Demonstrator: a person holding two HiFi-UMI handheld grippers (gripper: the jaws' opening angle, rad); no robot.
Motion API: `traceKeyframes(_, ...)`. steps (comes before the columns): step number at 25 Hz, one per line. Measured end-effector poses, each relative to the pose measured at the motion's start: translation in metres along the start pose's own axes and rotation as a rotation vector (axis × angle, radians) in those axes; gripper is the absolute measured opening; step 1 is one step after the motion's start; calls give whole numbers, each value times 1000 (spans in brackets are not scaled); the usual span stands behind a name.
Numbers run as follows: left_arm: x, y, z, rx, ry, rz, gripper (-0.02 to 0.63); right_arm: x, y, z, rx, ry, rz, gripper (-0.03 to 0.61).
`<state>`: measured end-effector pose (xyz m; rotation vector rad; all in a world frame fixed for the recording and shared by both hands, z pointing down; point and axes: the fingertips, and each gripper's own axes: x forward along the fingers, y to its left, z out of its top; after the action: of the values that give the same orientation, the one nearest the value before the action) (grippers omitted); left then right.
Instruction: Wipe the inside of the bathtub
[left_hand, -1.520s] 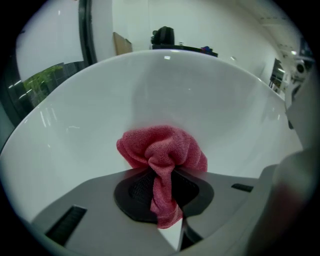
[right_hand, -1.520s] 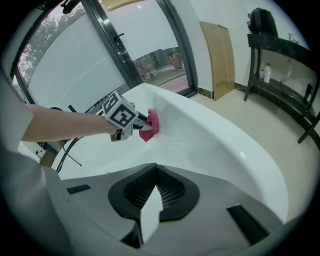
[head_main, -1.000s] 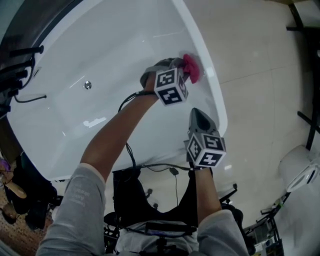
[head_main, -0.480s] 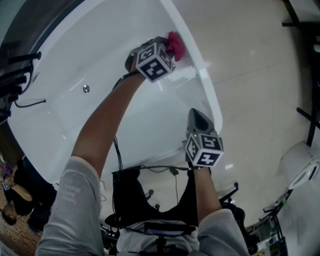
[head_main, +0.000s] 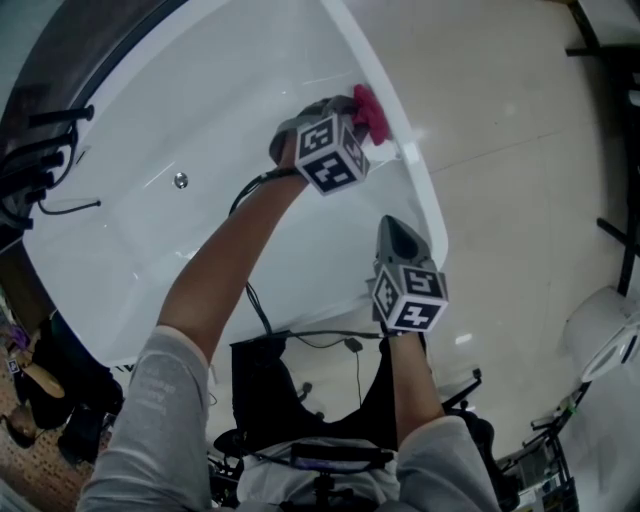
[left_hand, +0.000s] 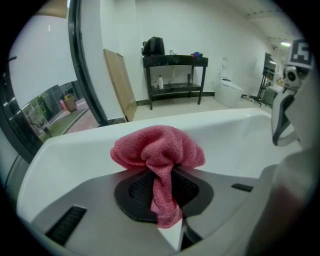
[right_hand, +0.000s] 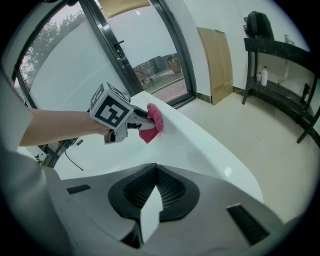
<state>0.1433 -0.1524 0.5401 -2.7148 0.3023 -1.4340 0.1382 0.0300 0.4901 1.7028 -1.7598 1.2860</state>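
Observation:
The white bathtub (head_main: 190, 90) fills the upper left of the head view. My left gripper (head_main: 355, 112) is shut on a bunched pink cloth (head_main: 374, 118), which presses against the tub's right inner wall just under the rim. In the left gripper view the cloth (left_hand: 157, 150) bulges out above the jaws, against the tub wall (left_hand: 240, 135). My right gripper (head_main: 393, 226) hangs nearer to me by the tub's right rim, shut with nothing in it. The right gripper view shows the left gripper (right_hand: 137, 121) and the cloth (right_hand: 153, 122) on the tub's wall (right_hand: 200, 140).
A round metal fitting (head_main: 180, 180) sits on the tub's far wall. Black cables (head_main: 50, 150) hang at the tub's left end. A white toilet (head_main: 600, 340) stands on the tiled floor to the right. A black table (left_hand: 175, 75) and a leaning board (left_hand: 120, 85) stand beyond the tub.
The left gripper swept the cloth along the right wall away from me, then came part of the way back. The right gripper has stayed in place.

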Motion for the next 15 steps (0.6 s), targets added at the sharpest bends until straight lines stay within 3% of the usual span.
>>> traceKeyframes(4,2,-53,4,-3,-25,-73,61,-5,1,2,-2,-10,-3,9)
traceKeyframes(7,3,-62,2,-9,-47,-94,61,-9,3,3,-8,-19,-4,9)
traceKeyframes(11,-7,-49,0,-20,-69,-54,64,-18,-3,13,-4,-57,-8,9)
traceKeyframes(15,-56,-36,-1,-70,-102,-7,64,-43,-3,22,42,-104,9,9)
